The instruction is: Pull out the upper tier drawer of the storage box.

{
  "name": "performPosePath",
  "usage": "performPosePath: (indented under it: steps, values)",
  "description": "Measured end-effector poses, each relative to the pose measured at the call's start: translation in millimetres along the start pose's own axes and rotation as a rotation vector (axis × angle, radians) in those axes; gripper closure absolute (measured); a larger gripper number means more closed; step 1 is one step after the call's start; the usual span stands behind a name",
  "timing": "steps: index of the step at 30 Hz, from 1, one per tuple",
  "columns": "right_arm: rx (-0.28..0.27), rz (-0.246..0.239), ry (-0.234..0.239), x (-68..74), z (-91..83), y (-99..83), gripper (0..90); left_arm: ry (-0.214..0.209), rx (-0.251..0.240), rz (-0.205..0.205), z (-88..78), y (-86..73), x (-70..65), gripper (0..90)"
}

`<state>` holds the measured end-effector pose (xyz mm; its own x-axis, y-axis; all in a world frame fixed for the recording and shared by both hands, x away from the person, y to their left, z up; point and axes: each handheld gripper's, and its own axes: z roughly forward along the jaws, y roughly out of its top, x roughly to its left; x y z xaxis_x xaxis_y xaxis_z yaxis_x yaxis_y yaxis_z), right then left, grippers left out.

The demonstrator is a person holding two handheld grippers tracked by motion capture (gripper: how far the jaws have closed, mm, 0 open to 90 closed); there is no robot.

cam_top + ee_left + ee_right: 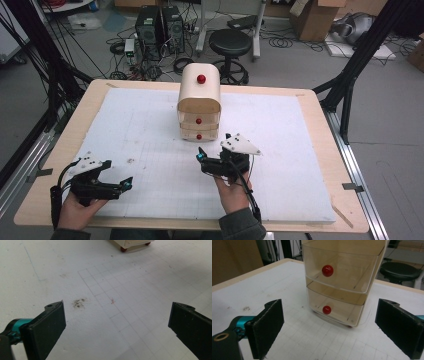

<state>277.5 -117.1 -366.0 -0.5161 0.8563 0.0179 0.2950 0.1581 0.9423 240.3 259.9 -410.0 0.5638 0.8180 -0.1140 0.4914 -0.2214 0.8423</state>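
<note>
we are holding the right gripper (329, 325) with its jaws spread wide, facing the drawer unit (199, 102) standing just beyond them at the middle of the white mat (150, 130). our left gripper (117, 322) is hovering with jaws equally wide over bare mat, well apart from the unit.

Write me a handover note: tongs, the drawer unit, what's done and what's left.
Left tongs: open, holding nothing, low over the white mat at the near left.
Right tongs: open, holding nothing, just in front of the drawer unit and facing it.
Drawer unit: upright at mid-table, two clear drawers with red knobs; the lower knob sits between the right tongs' jaws in their view. Both drawers look shut.
Done: approach only.
Left: probably grip a knob and pull the drawer.
</note>
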Motion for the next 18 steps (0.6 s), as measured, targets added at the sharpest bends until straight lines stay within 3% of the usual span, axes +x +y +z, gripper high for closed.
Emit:
performPosePath:
  steps: [4, 6, 10, 14, 18]
  values:
    - [-0.008, 0.012, -0.018, 4.7, 6.6, 0.5, 8.9, 0.0, 0.0, 0.0, 0.2, -0.2, 0.4, 1.8]
    - [-0.015, 0.013, -0.004, 7.8, 9.6, 0.7, 19.2, 0.0, 0.001, 0.0, 0.0, -0.2, 0.7, 1.7]
    - [-0.04, 0.015, -0.026, 14.7, 16.4, 1.3, 18.8, 0.0, 0.002, 0.0, 0.4, -0.3, 1.1, 1.7]
    - [-0.056, 0.051, -0.04, 18.1, 23.4, 1.7, 19.7, -0.001, 0.002, 0.003, 0.8, -0.2, 0.8, 1.7]
    - [-0.077, 0.049, -0.062, 24.3, 32.3, 2.8, 25.2, -0.002, 0.002, -0.001, 0.8, -0.3, 0.8, 1.7]
